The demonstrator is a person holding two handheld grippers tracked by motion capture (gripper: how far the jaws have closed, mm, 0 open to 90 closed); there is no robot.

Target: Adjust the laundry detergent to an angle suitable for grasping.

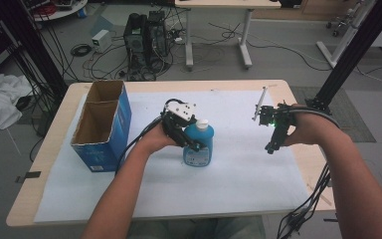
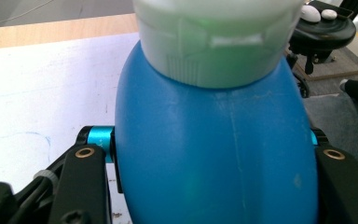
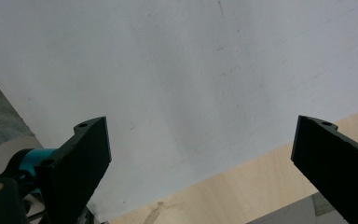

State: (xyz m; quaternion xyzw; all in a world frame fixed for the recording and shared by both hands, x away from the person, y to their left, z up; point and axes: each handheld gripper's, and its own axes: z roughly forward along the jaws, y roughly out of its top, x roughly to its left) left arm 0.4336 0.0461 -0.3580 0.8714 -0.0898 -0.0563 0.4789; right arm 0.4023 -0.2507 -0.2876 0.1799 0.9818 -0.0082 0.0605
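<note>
A blue bottle with a white cap stands upright near the middle of a desk, on a white sheet. The left gripper has its 2 fingers clamped on the bottle's sides. The right gripper hangs above the sheet's right part, well apart from the bottle, its fingers spread wide around nothing. An open blue cardboard box stands to the bottle's left.

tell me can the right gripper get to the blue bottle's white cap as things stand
Probably yes: the right gripper is open and empty, bare white mat lies between, and the left gripper clamps the blue bottle lower down, leaving its white cap exposed.
</note>
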